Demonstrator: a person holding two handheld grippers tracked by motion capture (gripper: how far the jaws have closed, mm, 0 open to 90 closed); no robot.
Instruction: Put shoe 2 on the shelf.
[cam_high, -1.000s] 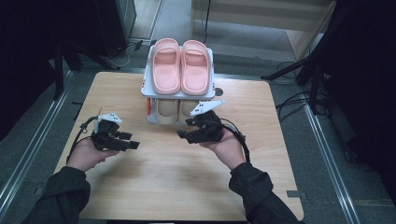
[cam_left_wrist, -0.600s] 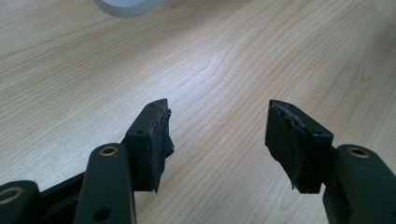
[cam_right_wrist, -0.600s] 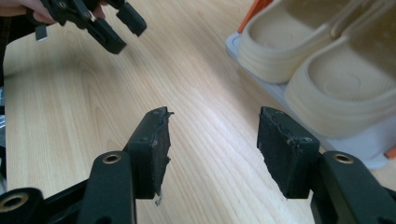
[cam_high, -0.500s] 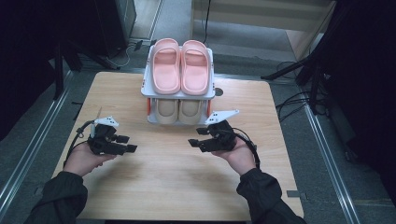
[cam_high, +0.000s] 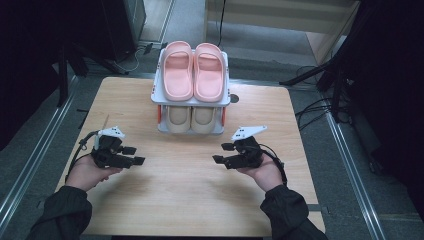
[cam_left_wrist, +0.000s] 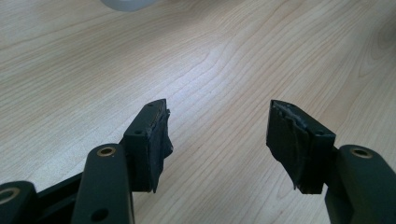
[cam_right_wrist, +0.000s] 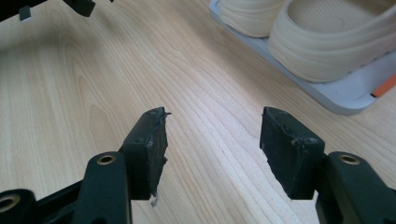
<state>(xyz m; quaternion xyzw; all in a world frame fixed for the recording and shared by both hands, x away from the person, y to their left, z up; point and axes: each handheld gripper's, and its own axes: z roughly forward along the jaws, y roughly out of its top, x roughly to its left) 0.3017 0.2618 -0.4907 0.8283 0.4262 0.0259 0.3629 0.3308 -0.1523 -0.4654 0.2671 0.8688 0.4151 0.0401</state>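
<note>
Black jaws on the left gripper (cam_high: 134, 156) stand wide apart with nothing between them, over bare desk (cam_high: 190, 200). The right gripper (cam_high: 221, 153) is likewise spread and empty, its tips aimed inward toward the other one. Beyond both, ahead and between them, the shoe rack (cam_high: 159, 90) stands on the desk: beige slippers (cam_right_wrist: 327, 42) on its lower shelf, nearest the right gripper, and pink slippers (cam_high: 194, 70) on top. Judged from here, a reach for the lower pair risks clipping the rack's front edge or upper shelf, nudging the light rack or tipping the pink pair off.
</note>
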